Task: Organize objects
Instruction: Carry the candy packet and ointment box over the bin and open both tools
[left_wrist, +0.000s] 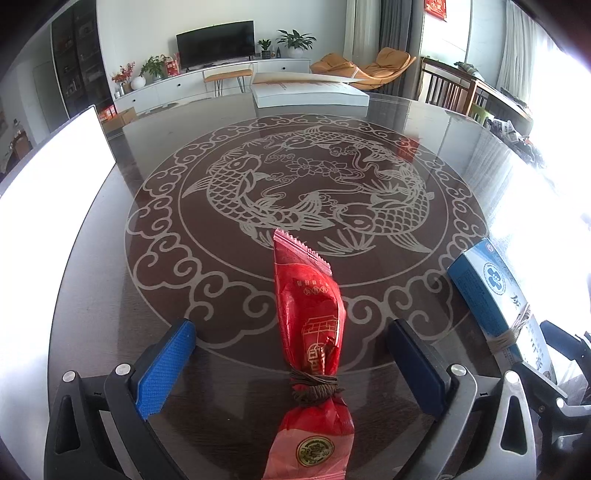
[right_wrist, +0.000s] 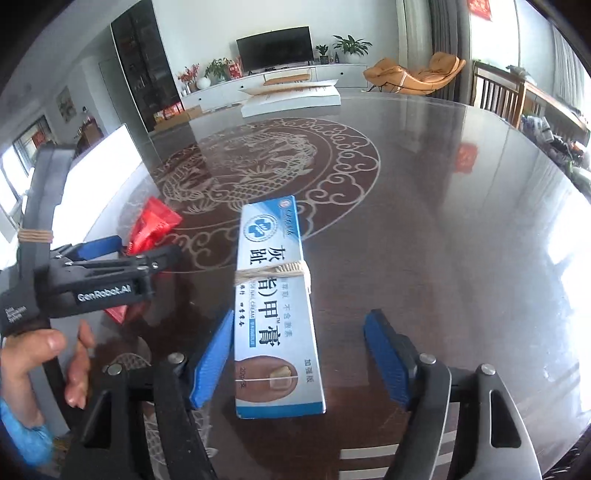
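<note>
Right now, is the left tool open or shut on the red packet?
Open. The left tool has both pads spread wide, gaps either side of the red packet.

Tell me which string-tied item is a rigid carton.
The blue-and-white nail cream box, between the open right gripper fingers. The red snack packet is a soft wrapper.

Television (left_wrist: 216, 43), orange lounge chair (left_wrist: 384, 66), flat white box (left_wrist: 308, 92) beyond.
</note>
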